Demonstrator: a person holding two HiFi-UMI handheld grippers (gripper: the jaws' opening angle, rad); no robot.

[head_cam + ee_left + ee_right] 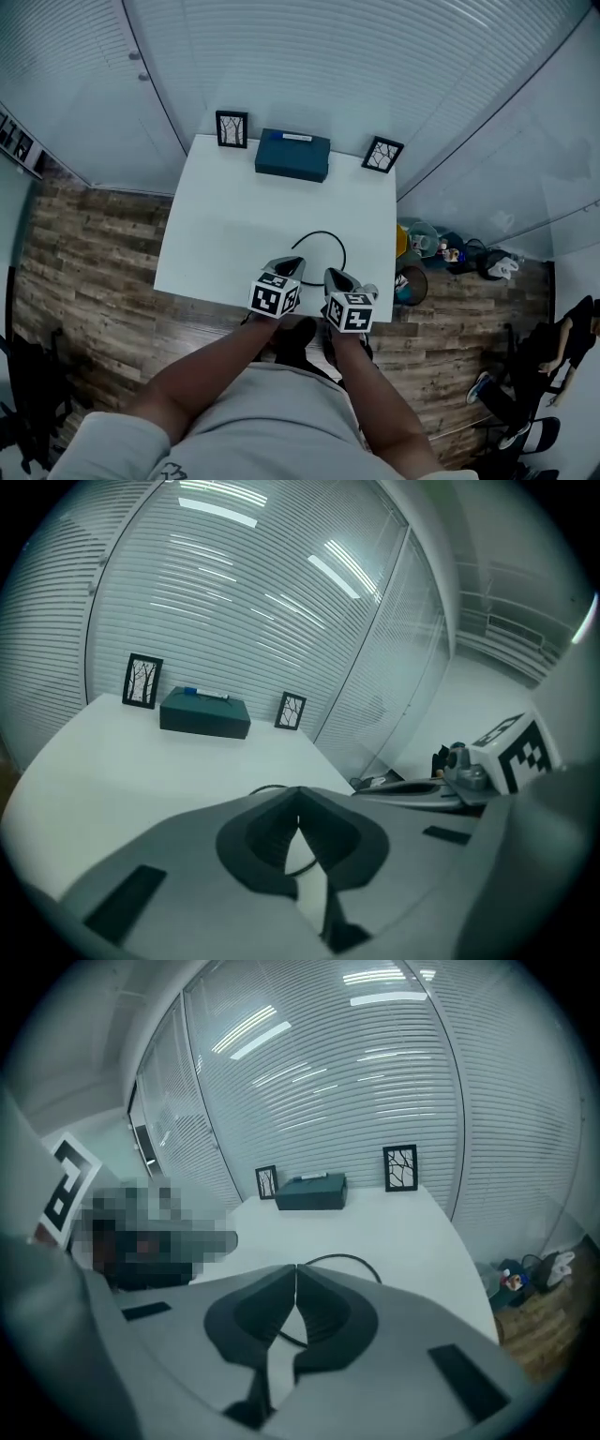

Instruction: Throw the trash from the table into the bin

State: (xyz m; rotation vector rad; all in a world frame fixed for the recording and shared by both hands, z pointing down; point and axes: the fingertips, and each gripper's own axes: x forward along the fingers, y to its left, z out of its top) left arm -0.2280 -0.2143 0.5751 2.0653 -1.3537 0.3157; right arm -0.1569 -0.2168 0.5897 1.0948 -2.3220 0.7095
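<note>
Left gripper [291, 266] and right gripper [336, 277], jaws together and empty, hover at the table's [225, 244] near edge, apparently aimed at the black cable [323, 232].

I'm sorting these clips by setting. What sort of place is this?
Probably an office or small meeting room. A white table stands in a corner with slatted blinds running floor to ceiling behind it, two small framed pictures stand at its far edge, and the wood-plank floor looks like office flooring.
</note>
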